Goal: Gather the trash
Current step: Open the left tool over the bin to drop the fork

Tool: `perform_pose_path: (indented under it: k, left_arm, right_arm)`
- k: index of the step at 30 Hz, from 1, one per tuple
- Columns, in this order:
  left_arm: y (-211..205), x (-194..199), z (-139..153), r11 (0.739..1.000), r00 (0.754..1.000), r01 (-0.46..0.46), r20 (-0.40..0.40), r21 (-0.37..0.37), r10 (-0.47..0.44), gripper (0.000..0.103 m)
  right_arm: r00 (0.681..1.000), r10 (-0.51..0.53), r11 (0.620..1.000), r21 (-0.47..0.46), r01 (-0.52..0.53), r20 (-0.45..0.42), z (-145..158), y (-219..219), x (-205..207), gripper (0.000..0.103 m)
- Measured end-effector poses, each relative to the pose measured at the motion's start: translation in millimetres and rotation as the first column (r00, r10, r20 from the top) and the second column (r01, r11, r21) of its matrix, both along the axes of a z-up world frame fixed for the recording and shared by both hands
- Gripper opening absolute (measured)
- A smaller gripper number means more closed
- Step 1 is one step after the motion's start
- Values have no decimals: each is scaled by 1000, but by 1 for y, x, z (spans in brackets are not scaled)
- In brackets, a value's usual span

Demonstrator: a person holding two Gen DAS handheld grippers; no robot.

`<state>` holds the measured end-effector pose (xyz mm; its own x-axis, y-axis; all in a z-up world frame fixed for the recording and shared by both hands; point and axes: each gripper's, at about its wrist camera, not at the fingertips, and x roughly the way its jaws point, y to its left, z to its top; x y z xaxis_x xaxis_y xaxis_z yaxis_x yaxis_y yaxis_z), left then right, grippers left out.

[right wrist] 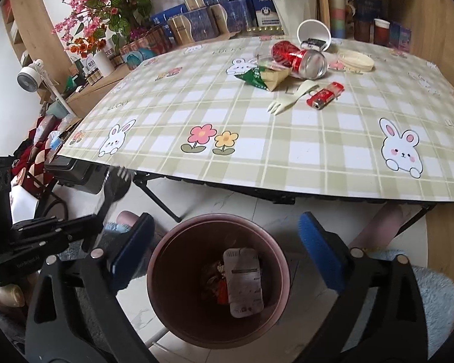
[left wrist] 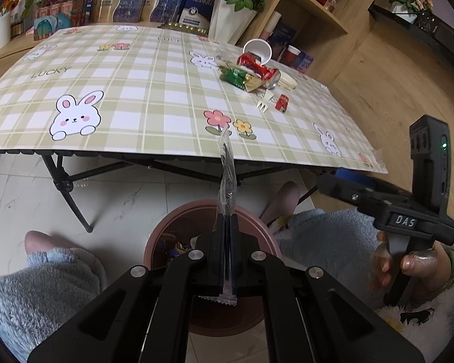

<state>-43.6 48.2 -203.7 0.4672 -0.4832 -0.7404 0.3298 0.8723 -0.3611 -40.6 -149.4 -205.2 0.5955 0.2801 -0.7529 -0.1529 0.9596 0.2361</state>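
Left gripper (left wrist: 226, 227) clamping clear plastic wrapper (left wrist: 227, 178), holding it upright above pink bin (left wrist: 269, 230) so release drops it in. Right gripper (right wrist: 224, 248) hovering wide open, gripping nothing, over same bin. Can (right wrist: 299, 57), fork (right wrist: 290, 96), lighter (right wrist: 325, 94) waiting on table (right wrist: 257, 157).

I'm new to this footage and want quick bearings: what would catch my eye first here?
First, the left gripper shut on a clear wrapper with a black fork inside, held over the pink bin on the floor before the table. Next, the trash heap at the table's far side: a red can, a green packet, a white fork, a red lighter. The right gripper hangs open above the bin.
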Motion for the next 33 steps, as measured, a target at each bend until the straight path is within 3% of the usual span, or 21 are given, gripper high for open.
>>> perform_pose_path:
  k: [14, 18, 20, 22, 29, 31, 33]
  left_arm:
    - [-7, 2, -10, 1000, 999, 28, -45, 7, -28, 4]
    - [-7, 2, -11, 1000, 998, 31, -50, 4, -31, 9]
    - [-7, 2, -11, 1000, 998, 31, -52, 0, -31, 16]
    - [-7, 2, -11, 999, 998, 33, -52, -4, -33, 36]
    - [-1, 3, -10, 1000, 999, -5, -45, -9, 5, 65]
    - [4, 5, -8, 999, 999, -36, -34, -1, 36, 78]
    - [8, 7, -3, 997, 997, -73, -7, 21, 73, 85]
  right_arm:
    - [999, -38, 999, -17, 38, -11, -4, -3, -2, 97]
    - [999, -41, 999, -13, 41, -18, -5, -4, -2, 97]
    - [999, -45, 999, -13, 44, -21, -6, -4, -3, 97]
    - [999, -49, 999, -13, 49, -21, -5, -5, -3, 97]
    - [998, -59, 998, -23, 59, -22, -8, -6, -1, 97]
    - [998, -63, 998, -31, 62, -22, -8, -7, 1, 97]
    - [998, -66, 997, -37, 65, -18, -6, -9, 3, 97]
